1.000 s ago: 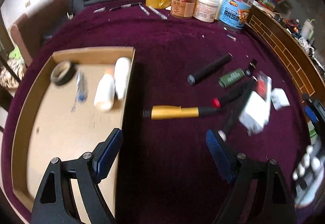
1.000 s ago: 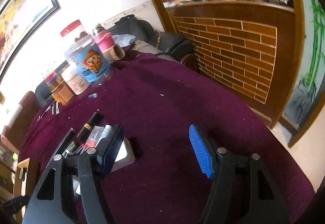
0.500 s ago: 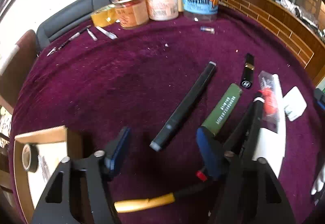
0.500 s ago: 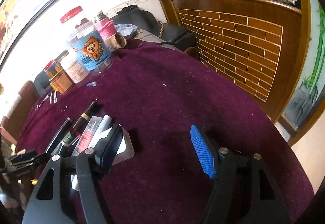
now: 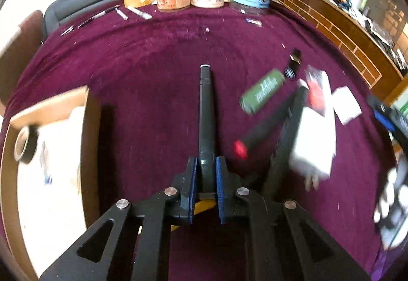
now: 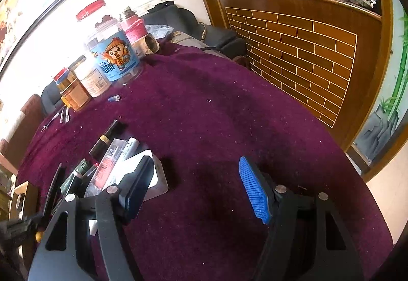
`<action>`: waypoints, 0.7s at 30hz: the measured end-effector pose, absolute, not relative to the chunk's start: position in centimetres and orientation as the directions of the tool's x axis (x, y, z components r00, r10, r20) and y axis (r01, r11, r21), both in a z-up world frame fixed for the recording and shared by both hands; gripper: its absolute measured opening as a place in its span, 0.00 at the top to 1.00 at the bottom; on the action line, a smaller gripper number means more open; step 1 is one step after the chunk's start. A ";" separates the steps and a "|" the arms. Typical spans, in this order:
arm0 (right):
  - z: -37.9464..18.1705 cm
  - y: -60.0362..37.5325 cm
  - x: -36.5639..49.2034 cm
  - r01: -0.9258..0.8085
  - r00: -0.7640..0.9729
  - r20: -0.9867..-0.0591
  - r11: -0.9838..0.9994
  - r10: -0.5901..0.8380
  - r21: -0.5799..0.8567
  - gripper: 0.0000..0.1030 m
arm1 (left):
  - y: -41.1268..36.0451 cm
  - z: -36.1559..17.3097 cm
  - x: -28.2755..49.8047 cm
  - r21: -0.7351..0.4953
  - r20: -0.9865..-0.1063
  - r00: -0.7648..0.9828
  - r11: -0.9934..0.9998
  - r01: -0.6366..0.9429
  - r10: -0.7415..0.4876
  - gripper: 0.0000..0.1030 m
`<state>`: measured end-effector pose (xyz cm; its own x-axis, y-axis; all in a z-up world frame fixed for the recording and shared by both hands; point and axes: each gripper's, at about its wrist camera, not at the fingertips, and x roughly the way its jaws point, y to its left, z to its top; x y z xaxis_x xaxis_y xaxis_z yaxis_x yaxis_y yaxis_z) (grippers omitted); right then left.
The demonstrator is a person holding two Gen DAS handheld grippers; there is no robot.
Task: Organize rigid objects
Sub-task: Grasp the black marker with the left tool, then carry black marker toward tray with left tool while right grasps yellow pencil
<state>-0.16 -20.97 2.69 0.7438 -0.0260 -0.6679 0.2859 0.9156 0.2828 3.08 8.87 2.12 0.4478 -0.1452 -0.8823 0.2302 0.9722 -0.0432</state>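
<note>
On the maroon tablecloth [image 5: 153,72], the left hand-held gripper [image 5: 206,168] has just closed on the black marker [image 5: 206,112].

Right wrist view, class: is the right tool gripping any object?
No, the right tool stands open over bare purple cloth, with nothing between its blue pads.

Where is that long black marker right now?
In the left wrist view the long black marker lies mid-table on the purple cloth, its near end pinched in the left gripper, between the cardboard tray and green tube.
</note>
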 end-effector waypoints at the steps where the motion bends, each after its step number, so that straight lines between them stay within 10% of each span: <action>1: 2.7 -21.0 -0.2 0.287 0.743 -0.668 0.915 -0.026 0.283 0.33 | 8.9 2.3 2.4 -0.042 -0.883 0.447 0.972 0.233 -0.145 0.90; 9: 2.3 -21.1 0.2 0.291 0.734 -0.679 0.912 -0.020 0.288 0.33 | 7.1 1.5 5.5 0.002 -0.883 0.462 0.983 0.182 -0.084 0.71; 12: 1.9 -21.7 0.4 0.302 0.721 -0.693 0.902 -0.003 0.310 0.33 | 6.6 1.5 5.3 0.008 -0.863 0.496 0.981 0.195 -0.091 0.89; 21: 1.3 -22.3 0.5 0.317 0.710 -0.704 0.885 0.018 0.342 0.33 | 12.6 7.5 -3.3 -0.273 -0.735 0.572 0.931 0.240 -0.363 0.89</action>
